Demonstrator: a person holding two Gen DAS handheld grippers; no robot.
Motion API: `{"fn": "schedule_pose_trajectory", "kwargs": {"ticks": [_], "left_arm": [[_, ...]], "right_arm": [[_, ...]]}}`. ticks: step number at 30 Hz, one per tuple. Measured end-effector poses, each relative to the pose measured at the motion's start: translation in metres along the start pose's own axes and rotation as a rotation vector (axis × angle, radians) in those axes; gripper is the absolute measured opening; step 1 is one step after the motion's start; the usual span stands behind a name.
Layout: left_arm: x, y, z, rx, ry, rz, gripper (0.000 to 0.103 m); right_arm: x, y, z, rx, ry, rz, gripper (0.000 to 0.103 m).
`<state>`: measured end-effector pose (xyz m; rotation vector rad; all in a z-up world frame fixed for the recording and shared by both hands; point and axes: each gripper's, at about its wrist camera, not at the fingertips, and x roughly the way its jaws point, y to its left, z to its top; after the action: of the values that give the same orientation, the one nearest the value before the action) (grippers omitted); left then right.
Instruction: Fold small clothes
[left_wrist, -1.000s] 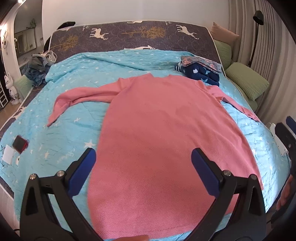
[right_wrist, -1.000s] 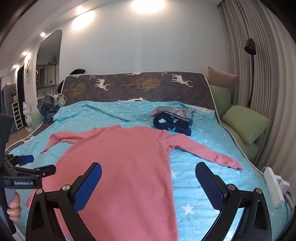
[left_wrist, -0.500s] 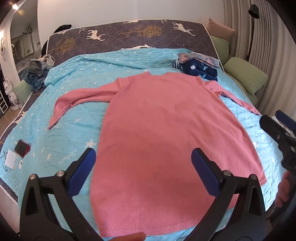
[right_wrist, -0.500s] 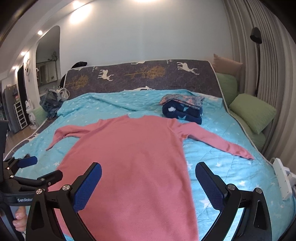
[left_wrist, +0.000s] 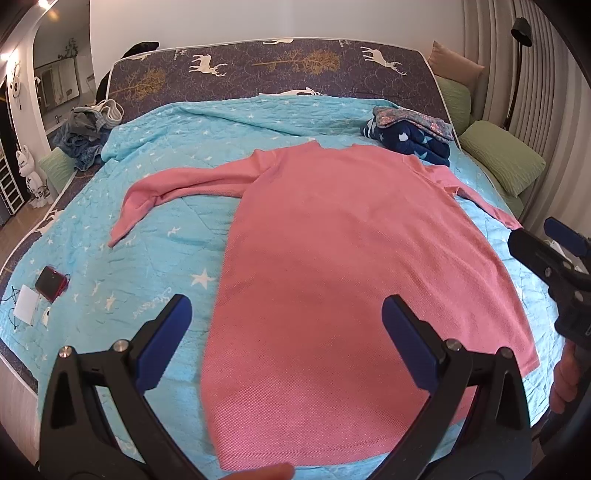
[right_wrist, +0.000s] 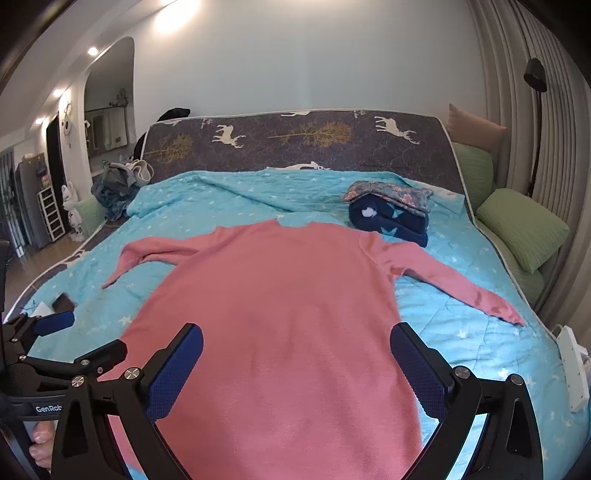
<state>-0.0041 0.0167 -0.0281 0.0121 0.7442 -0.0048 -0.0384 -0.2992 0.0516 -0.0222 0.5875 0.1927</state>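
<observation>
The pink top (left_wrist: 354, 258) lies flat across the blue quilt (left_wrist: 155, 206), sleeves thrown out toward nine and three o'clock, all set for a first fold. Left gripper (left_wrist: 284, 332) and right gripper (right_wrist: 295, 365) hover over the hem, jaws spread wide, holding nothing. Folded clothes (right_wrist: 391, 214) sit parked at one o'clock, clear of the work.

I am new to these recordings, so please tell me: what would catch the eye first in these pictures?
First, the pink long-sleeved top, spread flat across the turquoise star-patterned quilt with both sleeves out to the sides. Behind its right shoulder lies a stack of folded dark blue clothes. Nearest the cameras, the left claw and right claw hang open above the top's hem end.
</observation>
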Motion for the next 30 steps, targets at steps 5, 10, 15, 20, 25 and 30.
{"fn": "schedule_pose_trajectory", "kwargs": {"ticks": [5, 10, 15, 20, 25, 30], "left_arm": [[0.0033, 0.0032, 0.0003, -0.008, 0.004, -0.016, 0.102], [0.0041, 0.0015, -0.0005, 0.0, 0.003, -0.014, 0.102], [0.0041, 0.0015, -0.0005, 0.001, 0.001, -0.01, 0.102], [0.0049, 0.0014, 0.0, 0.003, -0.001, -0.006, 0.102], [0.0058, 0.0023, 0.0009, 0.006, 0.0, -0.005, 0.102], [0.0071, 0.0031, 0.0038, 0.008, -0.003, -0.009, 0.102]], "right_arm": [[-0.0023, 0.0037, 0.0004, -0.006, -0.015, -0.004, 0.103], [-0.0021, 0.0034, 0.002, 0.0, -0.019, -0.003, 0.103], [-0.0001, 0.0028, 0.0032, 0.002, -0.022, -0.006, 0.103], [0.0023, 0.0012, 0.0037, 0.012, -0.02, -0.026, 0.103], [0.0032, 0.0013, 0.0036, 0.011, -0.018, -0.027, 0.103], [0.0051, 0.0037, 0.0036, 0.006, -0.017, -0.034, 0.103]]}}
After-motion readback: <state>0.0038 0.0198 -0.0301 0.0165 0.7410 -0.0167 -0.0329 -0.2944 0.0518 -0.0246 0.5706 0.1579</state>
